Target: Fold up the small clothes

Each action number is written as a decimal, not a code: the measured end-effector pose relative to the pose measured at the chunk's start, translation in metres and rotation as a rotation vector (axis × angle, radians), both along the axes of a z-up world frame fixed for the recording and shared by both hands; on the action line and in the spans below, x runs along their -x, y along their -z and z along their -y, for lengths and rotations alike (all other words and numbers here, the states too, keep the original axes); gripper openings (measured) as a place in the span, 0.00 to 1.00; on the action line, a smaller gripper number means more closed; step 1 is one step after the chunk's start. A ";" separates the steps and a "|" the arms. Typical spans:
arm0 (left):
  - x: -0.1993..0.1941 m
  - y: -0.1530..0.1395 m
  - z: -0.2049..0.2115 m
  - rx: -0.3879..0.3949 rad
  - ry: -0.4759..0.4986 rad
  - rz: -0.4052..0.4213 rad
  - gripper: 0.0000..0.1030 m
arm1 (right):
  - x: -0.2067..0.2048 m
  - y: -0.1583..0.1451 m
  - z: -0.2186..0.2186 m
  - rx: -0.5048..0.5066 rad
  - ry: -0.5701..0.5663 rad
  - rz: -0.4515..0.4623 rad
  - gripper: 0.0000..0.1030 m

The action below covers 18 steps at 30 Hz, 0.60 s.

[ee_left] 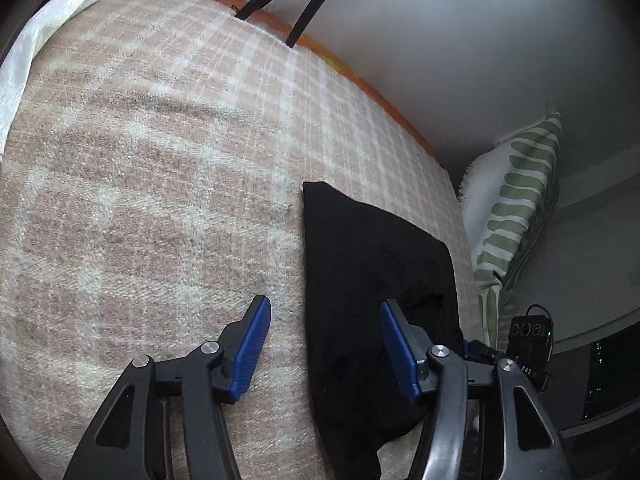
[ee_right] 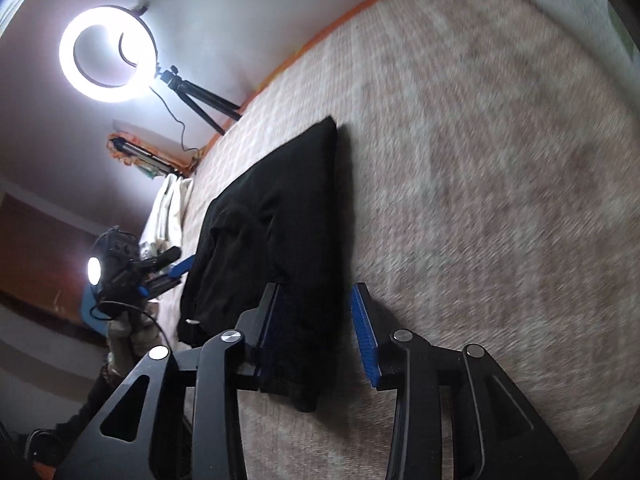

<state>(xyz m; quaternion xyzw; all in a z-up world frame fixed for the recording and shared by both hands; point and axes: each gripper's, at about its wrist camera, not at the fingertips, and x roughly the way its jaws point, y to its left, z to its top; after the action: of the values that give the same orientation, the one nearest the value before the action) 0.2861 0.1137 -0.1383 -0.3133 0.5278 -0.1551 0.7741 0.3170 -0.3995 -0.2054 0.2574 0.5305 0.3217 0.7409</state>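
A black garment (ee_left: 372, 280) lies folded flat on the pink-and-white checked blanket (ee_left: 160, 200). My left gripper (ee_left: 326, 308) is open, its blue pads straddling the garment's left edge just above the cloth. In the right wrist view the same black garment (ee_right: 280, 220) runs from the middle toward the bottom. My right gripper (ee_right: 316, 300) is open over its near edge, one pad on each side of the cloth. The left gripper (ee_right: 176, 268) also shows there at the garment's far side.
A white cloth (ee_left: 36, 36) lies at the blanket's far left corner. A green-striped pillow (ee_left: 516, 208) leans at the right. A ring light on a tripod (ee_right: 108, 54) stands at the blanket's orange edge (ee_left: 360, 76) by the wall.
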 end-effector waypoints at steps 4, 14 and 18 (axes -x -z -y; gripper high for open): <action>-0.006 0.001 0.004 -0.007 0.005 -0.006 0.58 | -0.003 0.005 -0.007 -0.031 0.001 -0.005 0.35; 0.029 -0.006 0.001 -0.033 0.022 -0.033 0.57 | 0.033 -0.029 -0.042 0.195 -0.070 0.132 0.37; 0.072 -0.015 0.006 -0.011 0.058 -0.049 0.58 | 0.052 -0.030 -0.024 0.168 0.000 0.101 0.42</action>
<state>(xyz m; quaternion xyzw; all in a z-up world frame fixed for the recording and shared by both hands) 0.2142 0.1075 -0.1234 -0.2974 0.5561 -0.1670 0.7579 0.2649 -0.3758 -0.1755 0.1779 0.5177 0.2886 0.7855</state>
